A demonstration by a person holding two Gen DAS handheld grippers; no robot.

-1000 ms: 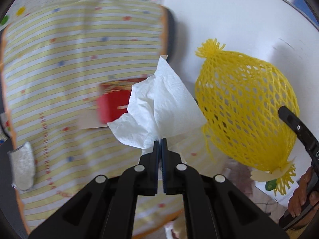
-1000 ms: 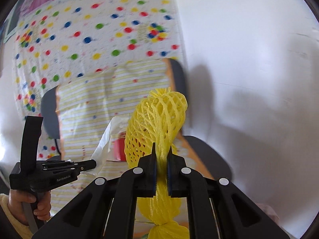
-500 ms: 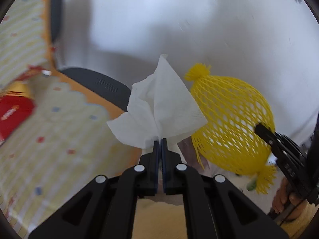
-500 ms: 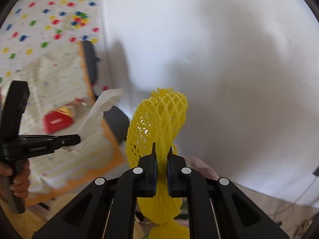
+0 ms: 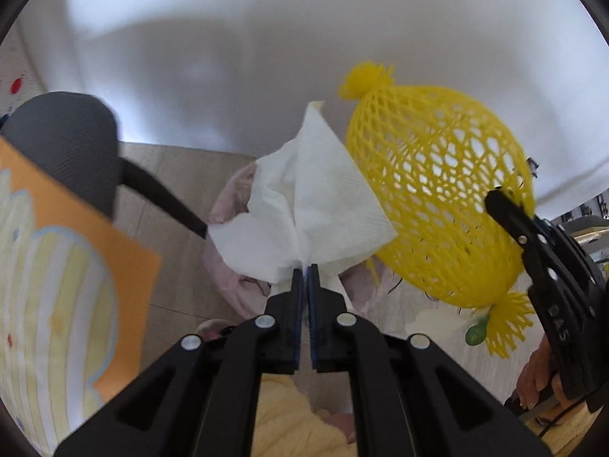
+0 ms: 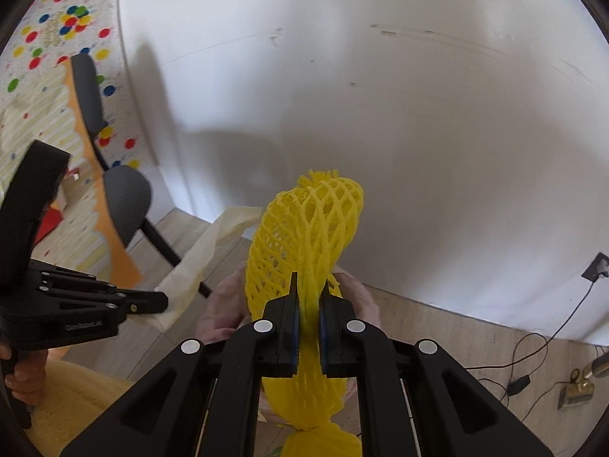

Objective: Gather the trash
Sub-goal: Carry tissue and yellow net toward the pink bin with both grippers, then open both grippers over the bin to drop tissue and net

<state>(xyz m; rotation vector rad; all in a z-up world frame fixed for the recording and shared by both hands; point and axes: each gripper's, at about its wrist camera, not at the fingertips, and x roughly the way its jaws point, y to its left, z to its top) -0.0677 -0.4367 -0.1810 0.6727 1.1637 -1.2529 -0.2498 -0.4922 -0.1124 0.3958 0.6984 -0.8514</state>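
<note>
Two grippers side by side, left gripper pinching white tissue, right gripper clamping yellow net

"GenRobot.AI" on left gripper body

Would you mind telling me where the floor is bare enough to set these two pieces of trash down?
Bare wooden floor lies along the white wall, between the pinkish bag and the cables. Another strip lies between the chair leg and the tablecloth's orange edge. Directly beneath the tissue and the yellow net it is crowded by that bag.
</note>
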